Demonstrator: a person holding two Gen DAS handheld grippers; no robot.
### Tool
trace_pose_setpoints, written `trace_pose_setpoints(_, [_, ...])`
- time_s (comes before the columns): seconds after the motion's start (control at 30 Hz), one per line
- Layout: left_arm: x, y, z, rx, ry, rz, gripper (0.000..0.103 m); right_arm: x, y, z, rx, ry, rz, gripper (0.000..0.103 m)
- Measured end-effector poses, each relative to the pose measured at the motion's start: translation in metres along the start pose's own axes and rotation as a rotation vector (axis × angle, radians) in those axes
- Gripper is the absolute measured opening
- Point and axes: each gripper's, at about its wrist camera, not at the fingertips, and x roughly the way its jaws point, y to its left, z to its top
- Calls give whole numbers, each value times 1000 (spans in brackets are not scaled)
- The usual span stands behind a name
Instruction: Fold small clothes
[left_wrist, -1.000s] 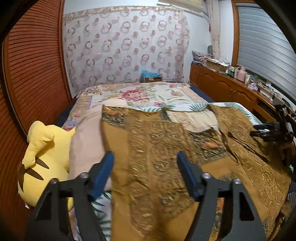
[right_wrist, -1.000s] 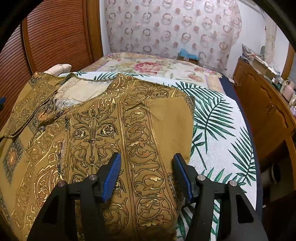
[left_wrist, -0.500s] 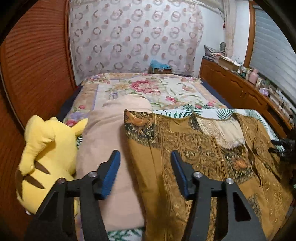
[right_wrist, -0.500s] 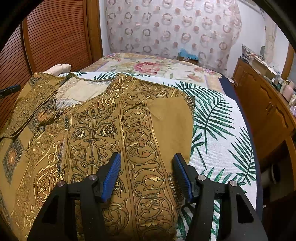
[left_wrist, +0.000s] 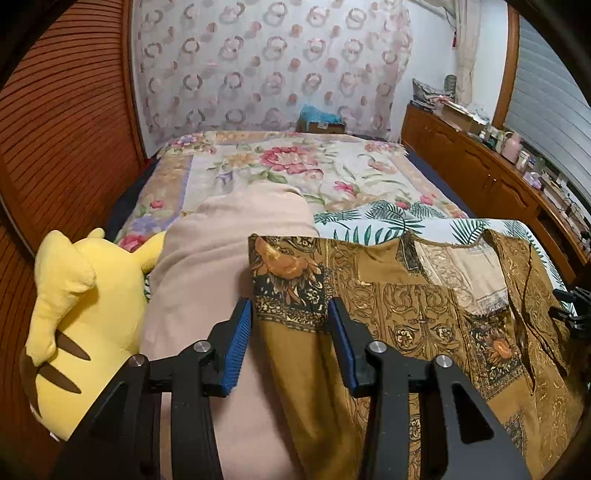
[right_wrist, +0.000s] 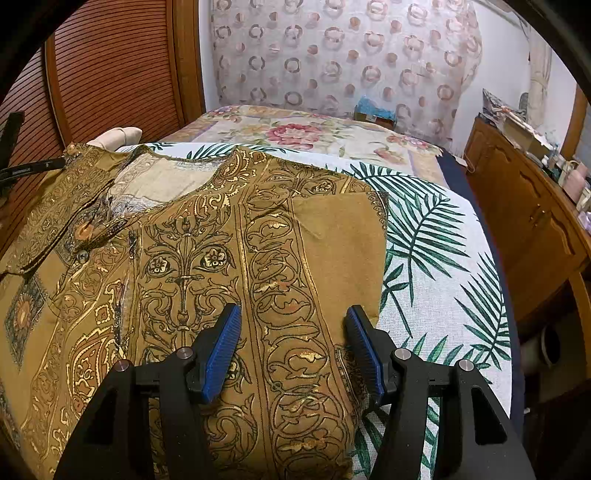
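Observation:
A mustard-brown garment with gold ornament (left_wrist: 406, 321) lies spread flat on the bed, neckline away from me; it also shows in the right wrist view (right_wrist: 221, 266). My left gripper (left_wrist: 290, 343) is open and hovers over the garment's left sleeve end, which has a dark floral cuff (left_wrist: 291, 280). My right gripper (right_wrist: 291, 350) is open above the garment's right side near its edge. Neither holds anything. The right gripper's tip shows at the left wrist view's right edge (left_wrist: 570, 310).
A pink blanket roll (left_wrist: 221, 266) and a yellow plush toy (left_wrist: 74, 314) lie left of the garment. A palm-leaf sheet (right_wrist: 436, 258) covers the bed on the right. A wooden cabinet (right_wrist: 535, 221) runs along the right; slatted wooden doors (left_wrist: 55, 147) stand left.
My left gripper has moved left, from over the garment's middle to its left sleeve end, and its jaws have narrowed a little. My right gripper has stayed still.

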Motion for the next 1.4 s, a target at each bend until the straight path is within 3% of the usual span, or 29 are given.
trace_pose_setpoints(0.27, [2,1,1,2,7,-12,14,6,-20,18,41,5,14,61])
trace_pose_setpoints(0.5, [-11,-8,3,20,-14,-20,3,33,-52,39,116,35,18,59])
trace_pose_setpoints(0.73, [-55,-34,2,81,-94,-71,2,38,-35,47,28,64,47,7])
trace_pose_setpoints(0.77, [-65,-39,0,87,-113,-72,2,35,-31,46,6,68,60,6])
trace_pose_setpoints(0.93, [-114,-50,-17,103,-193,-106,2,-17,-16,45,-47,-59,74,5])
trace_pose_setpoints(1.07, [-148,-54,-37,113,-232,-84,2,-75,-15,39,-43,-180,81,4])
trace_pose_setpoints(1.4, [-225,-52,-101,57,-353,-117,2,-179,-7,-15,-62,-328,137,4])
